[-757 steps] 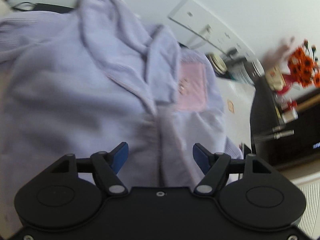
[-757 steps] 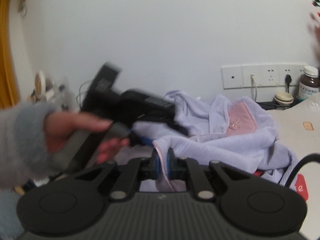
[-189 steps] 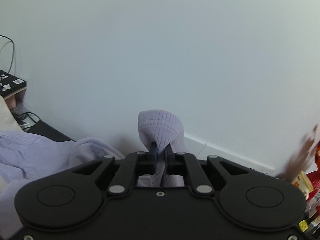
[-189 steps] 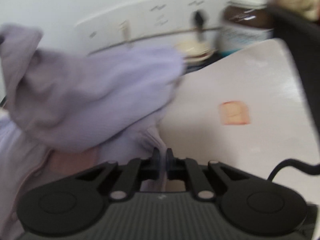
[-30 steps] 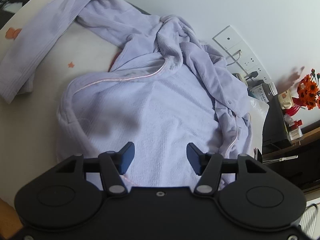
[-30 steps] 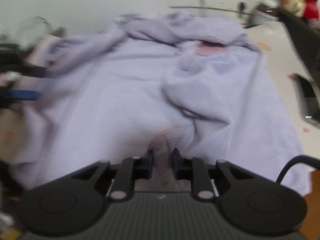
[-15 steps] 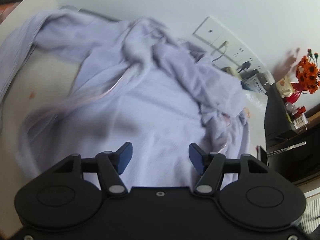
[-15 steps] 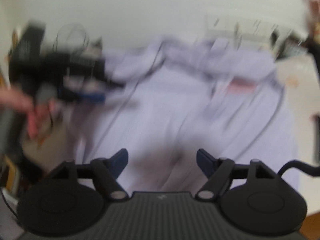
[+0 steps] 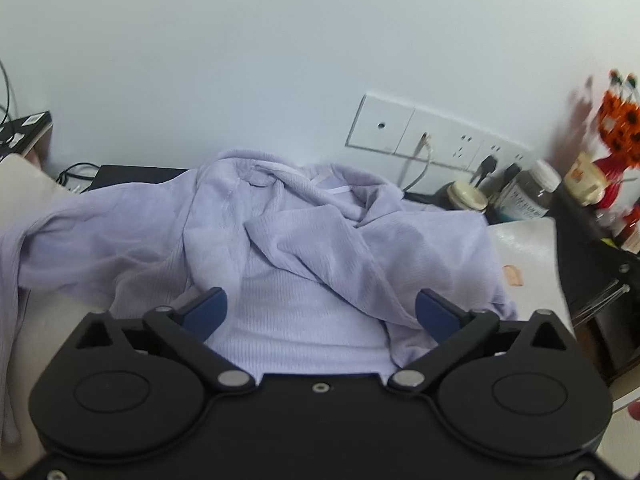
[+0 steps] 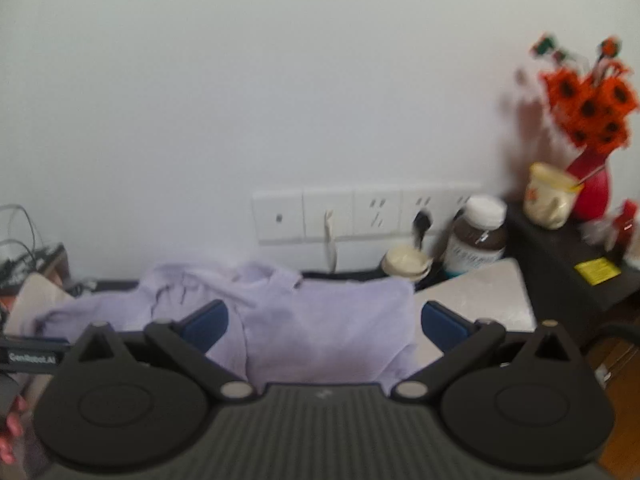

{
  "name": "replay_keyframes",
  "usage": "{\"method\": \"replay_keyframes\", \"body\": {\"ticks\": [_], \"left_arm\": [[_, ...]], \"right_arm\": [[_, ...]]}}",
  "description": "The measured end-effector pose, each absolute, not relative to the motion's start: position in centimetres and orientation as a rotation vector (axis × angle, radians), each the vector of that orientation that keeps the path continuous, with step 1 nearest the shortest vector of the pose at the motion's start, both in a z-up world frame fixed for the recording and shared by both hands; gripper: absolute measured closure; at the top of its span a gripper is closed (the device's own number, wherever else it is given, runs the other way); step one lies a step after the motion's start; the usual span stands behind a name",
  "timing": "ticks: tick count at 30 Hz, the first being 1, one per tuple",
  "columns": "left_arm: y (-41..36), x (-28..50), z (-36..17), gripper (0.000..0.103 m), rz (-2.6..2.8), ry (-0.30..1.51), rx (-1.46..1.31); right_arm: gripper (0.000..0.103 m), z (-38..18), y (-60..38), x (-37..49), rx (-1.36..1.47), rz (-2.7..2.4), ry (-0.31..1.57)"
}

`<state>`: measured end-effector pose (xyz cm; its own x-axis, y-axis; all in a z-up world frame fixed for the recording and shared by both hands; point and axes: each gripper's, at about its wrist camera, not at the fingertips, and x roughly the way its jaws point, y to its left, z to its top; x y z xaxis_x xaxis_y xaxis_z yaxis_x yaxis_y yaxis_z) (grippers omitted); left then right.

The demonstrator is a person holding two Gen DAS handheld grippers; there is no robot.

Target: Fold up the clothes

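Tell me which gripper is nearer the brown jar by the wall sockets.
Right, probably. From the right gripper the brown jar stands close ahead, slightly to its right. From the left gripper it sits farther off to the right, beyond the lilac garment.

Bright, even light; right view blurred, fisheye-warped edges.
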<state>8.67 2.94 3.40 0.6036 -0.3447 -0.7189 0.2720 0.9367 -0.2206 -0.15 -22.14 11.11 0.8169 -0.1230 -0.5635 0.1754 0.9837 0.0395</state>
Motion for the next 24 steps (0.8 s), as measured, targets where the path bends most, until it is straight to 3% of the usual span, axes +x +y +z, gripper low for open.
{"method": "replay_keyframes", "body": {"ticks": [8, 16, 24], "left_arm": [[0.8, 11.1, -3.4, 0.000, -0.294, 0.971, -0.018], [0.0, 11.1, -7.4, 0.000, -0.262, 0.961, 0.034], [-1.2, 9.4, -10.1, 0.000, -0.266, 0.930, 0.117]], "right_arm": [[0.001, 1.2, -21.6, 4.4, 0.104, -0.078, 0.798], [0.001, -5.3, -22.1, 5.4, 0.070, -0.105, 0.883], [0.001, -7.4, -22.8, 3.5, 0.132, -0.117, 0.801]]}}
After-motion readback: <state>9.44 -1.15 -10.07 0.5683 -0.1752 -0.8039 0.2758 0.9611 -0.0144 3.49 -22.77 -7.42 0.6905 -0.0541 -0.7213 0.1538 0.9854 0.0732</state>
